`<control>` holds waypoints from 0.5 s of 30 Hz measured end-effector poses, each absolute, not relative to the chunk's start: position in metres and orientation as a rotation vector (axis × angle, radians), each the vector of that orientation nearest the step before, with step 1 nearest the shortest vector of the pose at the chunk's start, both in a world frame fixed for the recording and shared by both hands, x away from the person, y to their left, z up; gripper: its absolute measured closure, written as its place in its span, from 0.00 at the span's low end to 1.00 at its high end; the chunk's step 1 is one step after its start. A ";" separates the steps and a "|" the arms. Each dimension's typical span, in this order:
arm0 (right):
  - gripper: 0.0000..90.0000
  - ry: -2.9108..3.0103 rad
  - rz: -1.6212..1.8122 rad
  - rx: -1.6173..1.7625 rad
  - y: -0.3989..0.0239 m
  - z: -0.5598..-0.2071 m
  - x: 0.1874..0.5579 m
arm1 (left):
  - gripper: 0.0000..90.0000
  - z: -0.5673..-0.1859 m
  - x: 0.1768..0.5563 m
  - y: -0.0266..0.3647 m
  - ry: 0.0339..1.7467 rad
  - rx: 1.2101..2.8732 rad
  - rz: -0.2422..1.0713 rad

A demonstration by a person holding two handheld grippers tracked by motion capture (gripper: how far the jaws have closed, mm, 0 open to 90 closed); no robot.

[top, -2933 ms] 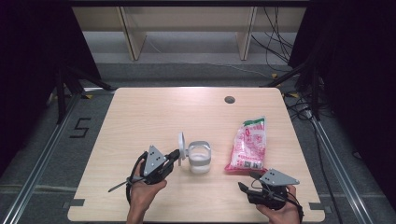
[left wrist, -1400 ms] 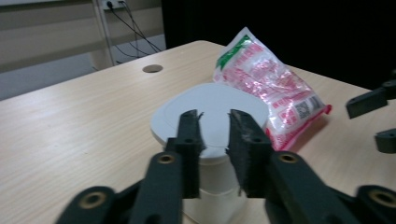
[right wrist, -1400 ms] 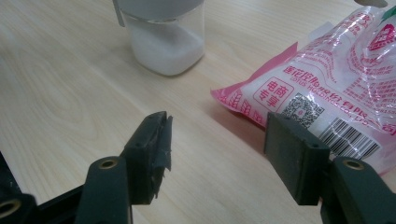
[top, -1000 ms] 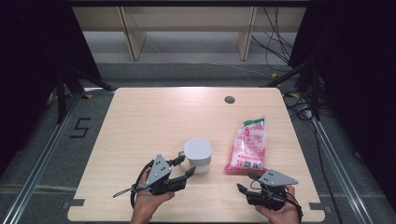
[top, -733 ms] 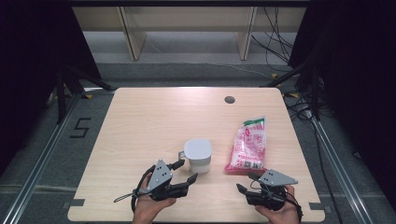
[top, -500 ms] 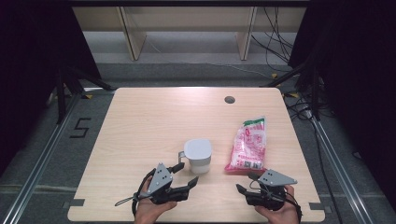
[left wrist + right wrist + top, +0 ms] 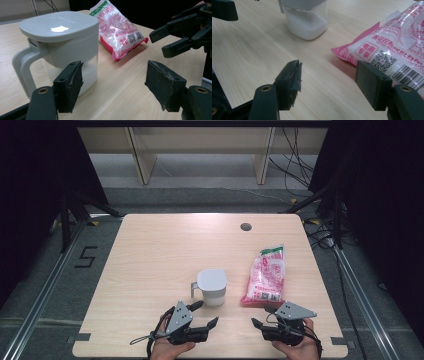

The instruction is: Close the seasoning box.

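The jug stands upright near the middle of the table, lid shut, handle to the left, with a layer of white grains in its clear lower part. Just to its right lies the pink bag, flat on the wood, its near end closest to the right gripper.

The left gripper sits low at the near edge, just short of the jug. Its jaws have just been opening and now stand wide with nothing between them — the jug is beyond the left pad, not inside the gap. The right gripper is also open and holds nothing; in the right gripper view the bag's corner lies just past its right pad.

The step in hand looks like clearing away from the closed jug. To do it well, draw the left gripper straight back toward the near edge, keeping the open jaws off the handle so the jug is not nudged. Keep the right one level and clear of the bag's loose corner — that film would snag and drag easily.
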State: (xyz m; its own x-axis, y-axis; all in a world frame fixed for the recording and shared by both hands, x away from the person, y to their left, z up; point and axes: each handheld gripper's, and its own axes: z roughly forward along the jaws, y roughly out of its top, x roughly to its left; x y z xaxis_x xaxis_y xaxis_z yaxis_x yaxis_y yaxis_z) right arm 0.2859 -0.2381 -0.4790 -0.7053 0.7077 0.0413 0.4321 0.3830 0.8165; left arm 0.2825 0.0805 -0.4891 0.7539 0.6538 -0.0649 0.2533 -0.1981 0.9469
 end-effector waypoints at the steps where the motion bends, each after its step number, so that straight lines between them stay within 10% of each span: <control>1: 0.42 2.322 1.223 1.013 -0.238 -0.479 0.285 | 0.32 -0.490 0.282 0.079 0.720 1.774 0.425; 15: 0.41 2.358 1.259 1.021 -0.235 -0.482 0.287 | 0.29 -0.504 0.270 0.076 0.746 1.781 0.414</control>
State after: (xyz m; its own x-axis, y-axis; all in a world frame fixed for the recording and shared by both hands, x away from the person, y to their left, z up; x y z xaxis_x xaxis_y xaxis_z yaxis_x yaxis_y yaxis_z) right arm 0.2869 -0.2353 -0.4822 -0.7116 0.6980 0.0800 0.4549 0.3710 0.8096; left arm 0.2703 0.0755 -0.5037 0.7402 0.6671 -0.0840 0.2818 -0.1944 0.9396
